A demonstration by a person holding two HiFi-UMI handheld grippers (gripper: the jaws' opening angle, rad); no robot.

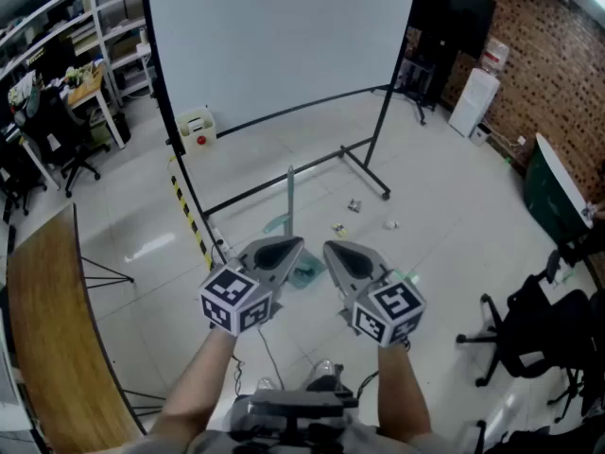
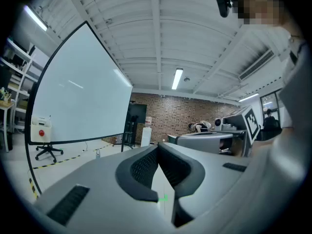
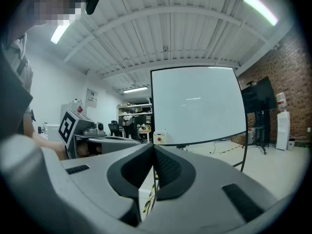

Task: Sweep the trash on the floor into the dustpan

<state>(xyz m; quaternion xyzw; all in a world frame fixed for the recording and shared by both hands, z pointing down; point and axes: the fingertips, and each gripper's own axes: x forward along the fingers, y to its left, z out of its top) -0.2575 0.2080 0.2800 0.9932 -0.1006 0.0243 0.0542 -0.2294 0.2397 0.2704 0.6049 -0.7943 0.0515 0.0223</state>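
- floor: pale, glossy, reflects lights
- bench: wood top, smooth
- wall: rough red brick
- screen: matt white; frame black metal
- left hand-held gripper, right hand-held gripper: matt grey plastic, ribbed dark pads

**Clearance around the work area.** Open floor lies ahead and to the right, between the whiteboard stand's foot and the black office chair. The whiteboard blocks the far side, and its low base bars cross the floor near the upright dustpan handle. A curved wooden table closes off the left edge. The left gripper and right gripper, both closed, hang side by side with a narrow gap between them.
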